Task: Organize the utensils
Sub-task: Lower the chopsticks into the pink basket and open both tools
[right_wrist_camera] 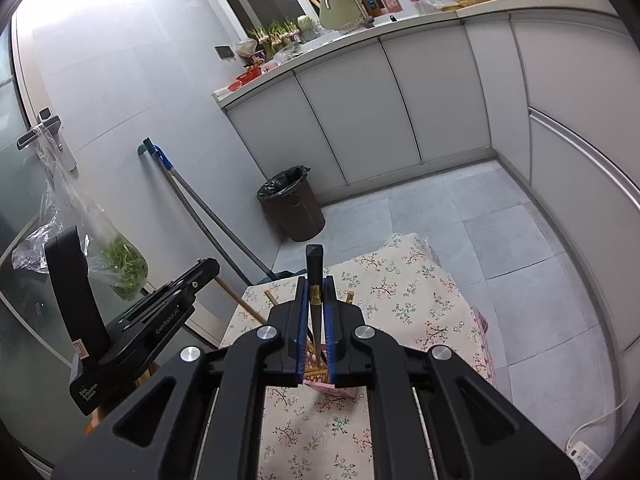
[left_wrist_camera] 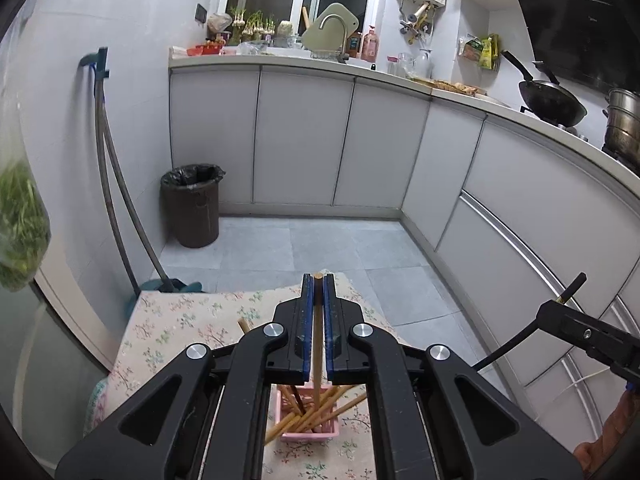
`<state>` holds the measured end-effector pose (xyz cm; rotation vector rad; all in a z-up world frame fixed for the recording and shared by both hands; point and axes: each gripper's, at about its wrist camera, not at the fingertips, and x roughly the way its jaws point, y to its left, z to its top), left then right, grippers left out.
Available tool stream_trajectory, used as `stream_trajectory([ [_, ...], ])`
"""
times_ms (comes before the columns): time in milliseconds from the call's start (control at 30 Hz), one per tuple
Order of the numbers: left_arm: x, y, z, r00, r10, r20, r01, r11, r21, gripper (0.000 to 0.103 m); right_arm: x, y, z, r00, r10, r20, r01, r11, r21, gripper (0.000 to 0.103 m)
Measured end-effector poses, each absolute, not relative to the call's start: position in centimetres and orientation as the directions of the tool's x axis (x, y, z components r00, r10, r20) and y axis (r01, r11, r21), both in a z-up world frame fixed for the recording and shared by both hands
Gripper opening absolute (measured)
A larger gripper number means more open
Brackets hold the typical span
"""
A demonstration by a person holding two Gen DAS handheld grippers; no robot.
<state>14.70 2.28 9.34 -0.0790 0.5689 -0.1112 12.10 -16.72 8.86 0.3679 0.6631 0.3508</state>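
Note:
My left gripper (left_wrist_camera: 318, 280) is shut on a light wooden chopstick (left_wrist_camera: 317, 344) that runs up between its blue pads. Its lower end points into a pink slotted holder (left_wrist_camera: 310, 432) full of several wooden chopsticks, which stands on the floral tablecloth (left_wrist_camera: 168, 328). My right gripper (right_wrist_camera: 316, 282) is shut on a dark chopstick with a gold band (right_wrist_camera: 315, 280), held upright above the same pink holder (right_wrist_camera: 332, 390). The left gripper's black body (right_wrist_camera: 140, 320) shows at the left of the right wrist view. The dark chopstick's tip (left_wrist_camera: 572, 286) shows at the right of the left wrist view.
A brown bin with a black liner (left_wrist_camera: 192, 208) stands on the grey tiled floor by white cabinets (left_wrist_camera: 304, 136). A mop handle (left_wrist_camera: 120, 200) leans on the left wall. A bag of greens (right_wrist_camera: 120, 264) hangs from a door handle. A wok (left_wrist_camera: 552, 100) sits on the stove.

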Motion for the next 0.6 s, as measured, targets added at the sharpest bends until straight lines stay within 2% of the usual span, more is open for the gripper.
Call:
stream_trajectory([
  [100,15.6,2.3,8.3,0.800,-0.119,-0.588,0.073,0.992,-0.102,0.007,12.4,-16.4,8.9,0.735,0.426,-0.527,-0.200,0.879,0.433,0.007],
  [167,15.5,2.9,7.7,0.797,-0.116,-0.593,0.053,0.991,-0.122,0.020,12.8,-16.1,8.8,0.730,0.431,-0.530,-0.201,0.877,0.436,0.007],
  [200,15.3,3.2,7.6,0.802,-0.113,-0.587,0.043,0.990,-0.133,0.026,12.9,-15.9,8.8,0.728,0.431,-0.533,-0.201,0.878,0.434,0.007],
  [367,13.7,6.0,8.6,0.839,-0.101,-0.535,-0.020,0.976,-0.216,0.036,13.9,-14.5,8.3,0.720,0.420,-0.552,-0.203,0.889,0.411,0.007],
  [433,12.5,7.4,9.0,0.862,-0.094,-0.497,-0.050,0.962,-0.268,0.049,14.3,-13.8,7.9,0.715,0.417,-0.561,-0.206,0.892,0.402,0.007],
  [533,11.2,9.4,8.9,0.878,-0.084,-0.472,-0.092,0.936,-0.338,0.057,15.0,-12.1,6.7,0.709,0.398,-0.582,-0.209,0.907,0.365,0.007],
  [600,11.0,10.0,8.4,0.875,-0.089,-0.476,-0.103,0.927,-0.361,0.057,15.7,-10.7,5.4,0.702,0.380,-0.602,-0.212,0.919,0.333,0.007],
])
